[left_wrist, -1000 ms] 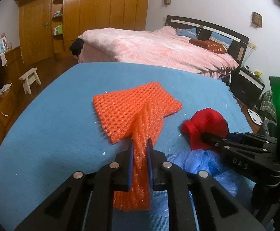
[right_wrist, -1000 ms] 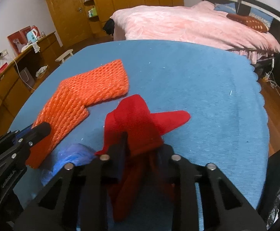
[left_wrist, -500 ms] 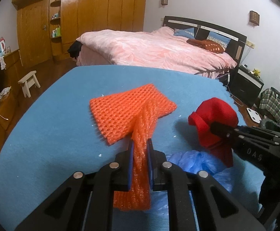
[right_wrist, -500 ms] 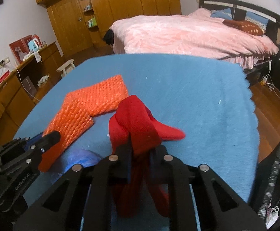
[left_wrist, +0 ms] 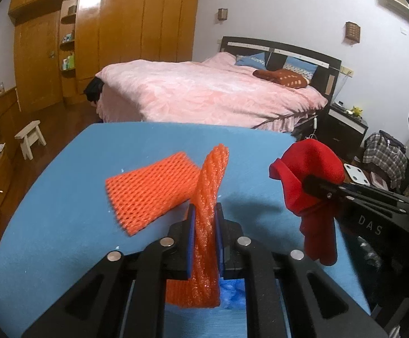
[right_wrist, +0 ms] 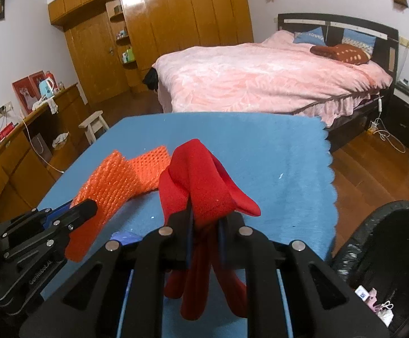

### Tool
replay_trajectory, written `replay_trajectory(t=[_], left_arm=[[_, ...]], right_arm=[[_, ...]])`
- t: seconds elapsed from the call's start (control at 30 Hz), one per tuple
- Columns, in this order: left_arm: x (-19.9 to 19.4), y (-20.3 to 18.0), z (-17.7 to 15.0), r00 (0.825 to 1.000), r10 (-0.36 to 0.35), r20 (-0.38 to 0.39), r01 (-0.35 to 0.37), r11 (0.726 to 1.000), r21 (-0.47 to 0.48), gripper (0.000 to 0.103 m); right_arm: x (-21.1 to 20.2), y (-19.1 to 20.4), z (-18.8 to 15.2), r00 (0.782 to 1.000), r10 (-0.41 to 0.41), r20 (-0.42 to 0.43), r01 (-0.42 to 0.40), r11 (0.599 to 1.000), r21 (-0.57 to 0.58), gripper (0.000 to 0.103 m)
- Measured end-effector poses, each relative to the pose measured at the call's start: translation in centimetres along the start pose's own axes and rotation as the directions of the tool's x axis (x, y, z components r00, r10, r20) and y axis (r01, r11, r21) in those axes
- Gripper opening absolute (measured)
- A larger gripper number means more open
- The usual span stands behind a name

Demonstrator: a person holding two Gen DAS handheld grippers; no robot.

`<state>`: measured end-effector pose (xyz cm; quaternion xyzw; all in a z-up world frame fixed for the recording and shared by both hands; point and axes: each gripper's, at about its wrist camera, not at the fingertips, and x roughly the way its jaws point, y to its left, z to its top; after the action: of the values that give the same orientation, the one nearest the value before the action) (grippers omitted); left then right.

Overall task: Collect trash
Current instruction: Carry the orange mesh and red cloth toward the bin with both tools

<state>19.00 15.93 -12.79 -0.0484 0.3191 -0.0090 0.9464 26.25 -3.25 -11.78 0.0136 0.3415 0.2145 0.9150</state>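
From the left wrist camera, my left tool (left_wrist: 204,235) is clamped on an orange foam net sleeve (left_wrist: 159,190), its blue pads pressing a bunched strip that stands up between them while the flat mesh part hangs out to the left above the blue bench (left_wrist: 63,197). A bit of crumpled blue plastic (left_wrist: 234,293) shows under the tool. To the right, my right tool (left_wrist: 311,181) comes in from the side, gripping a red foam piece (left_wrist: 308,169) that dangles clear of the bench. A pink-covered bed (left_wrist: 204,93) and wooden wardrobe (left_wrist: 105,42) fill the background.

From the right wrist camera, my right tool (right_wrist: 204,226) has just been closing and is pinched on the red foam piece (right_wrist: 198,177), which folds over above the pads and trails below them. At left, the left tool (right_wrist: 87,207) holds the orange foam net sleeve (right_wrist: 114,188) just beside the red piece. A black trash bag (right_wrist: 387,225) gapes open at lower right, beside the blue bench (right_wrist: 274,155).
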Motion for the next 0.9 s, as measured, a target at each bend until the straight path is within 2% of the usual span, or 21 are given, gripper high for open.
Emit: replay_trajectory(t=[0.57, 0.9], left_arm=[[-3.0, -5.4, 1.9, 0.996, -0.074, 0.041, 0.072, 0.996, 0.055, 0.012], [-4.1, -10.0, 2.3, 0.987, -0.151, 0.056, 0.144, 0.983, 0.112, 0.012]], right_arm=[[-6.6, -3.2, 0.2, 0.995, -0.043, 0.085, 0.039, 0.998, 0.051, 0.013], [-11.5, -6.8, -0.6, 0.985, -0.117, 0.13, 0.105, 0.99, 0.091, 0.013]])
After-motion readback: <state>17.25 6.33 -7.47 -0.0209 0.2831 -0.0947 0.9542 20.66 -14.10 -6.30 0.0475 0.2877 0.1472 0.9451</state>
